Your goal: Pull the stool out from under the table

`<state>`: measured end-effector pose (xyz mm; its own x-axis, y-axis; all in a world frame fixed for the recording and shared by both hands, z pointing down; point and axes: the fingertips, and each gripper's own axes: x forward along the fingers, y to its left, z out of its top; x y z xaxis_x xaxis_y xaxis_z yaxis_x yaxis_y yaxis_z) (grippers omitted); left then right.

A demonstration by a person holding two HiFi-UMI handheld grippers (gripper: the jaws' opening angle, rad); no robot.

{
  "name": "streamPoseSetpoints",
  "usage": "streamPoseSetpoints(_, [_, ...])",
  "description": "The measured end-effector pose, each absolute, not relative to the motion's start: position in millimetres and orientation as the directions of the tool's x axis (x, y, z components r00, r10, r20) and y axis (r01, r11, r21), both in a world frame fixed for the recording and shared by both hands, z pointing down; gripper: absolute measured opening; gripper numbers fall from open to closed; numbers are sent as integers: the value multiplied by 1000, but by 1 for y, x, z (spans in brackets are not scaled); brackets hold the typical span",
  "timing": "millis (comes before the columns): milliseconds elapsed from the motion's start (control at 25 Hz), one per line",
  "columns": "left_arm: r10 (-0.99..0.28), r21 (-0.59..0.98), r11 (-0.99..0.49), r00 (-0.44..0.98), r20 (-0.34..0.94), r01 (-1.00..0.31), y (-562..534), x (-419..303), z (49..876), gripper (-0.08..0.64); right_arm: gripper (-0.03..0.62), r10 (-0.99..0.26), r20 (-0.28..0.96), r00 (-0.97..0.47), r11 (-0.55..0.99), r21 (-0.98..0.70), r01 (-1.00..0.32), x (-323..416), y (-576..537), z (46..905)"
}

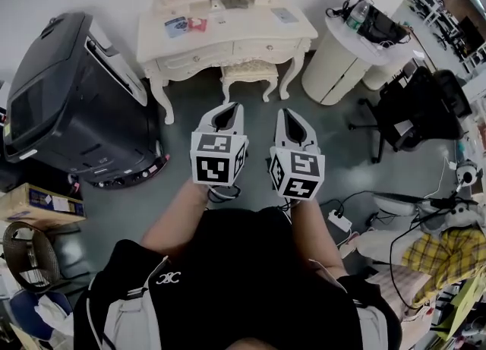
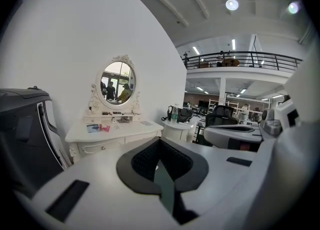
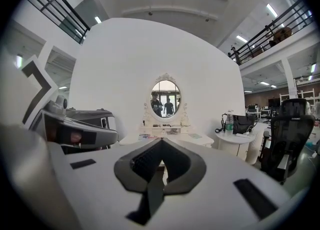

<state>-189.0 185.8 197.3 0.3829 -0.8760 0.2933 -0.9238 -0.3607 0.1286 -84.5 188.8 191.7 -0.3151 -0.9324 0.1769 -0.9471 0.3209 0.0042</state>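
Cream carved-wood stool w/ padded seat (image 1: 249, 70) sits tucked between the front legs of the matching cream dressing table (image 1: 228, 37), seat partly under the tabletop's front edge. Its long axis runs left-right across the head view, parallel to the table front.

Both tools are short of it, w/ bare grey floor (image 1: 182, 189) between. Neither touches the stool. It lies straight ahead & a bit lower, roughly on the line between the two, closer to the left side.

The left gripper (image 1: 227, 107) looks nearer, aimed almost at the stool's near edge. The right gripper (image 1: 289, 113) points just past the stool's right legs.

Left jaws: tips together, nothing between. Right jaws: same, tips pressed together & empty.

Judgement: approach phase only. Next move needs both to go fwd & down, and jaws must part before any hold on the seat rim or a leg.
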Motion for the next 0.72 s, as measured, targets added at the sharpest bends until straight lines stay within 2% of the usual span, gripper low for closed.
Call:
streamPoseSetpoints(560, [-884,143,-340,368,288,-930,123,-208,208,-3,2,-916,175,-361,371,26,-928,-104,115,206])
streamPoseSetpoints(720, [-888,118,-330,350,299,-937,94,-210,209,-3,2,-914,153,-377,379,-13,-925,-103,76,200])
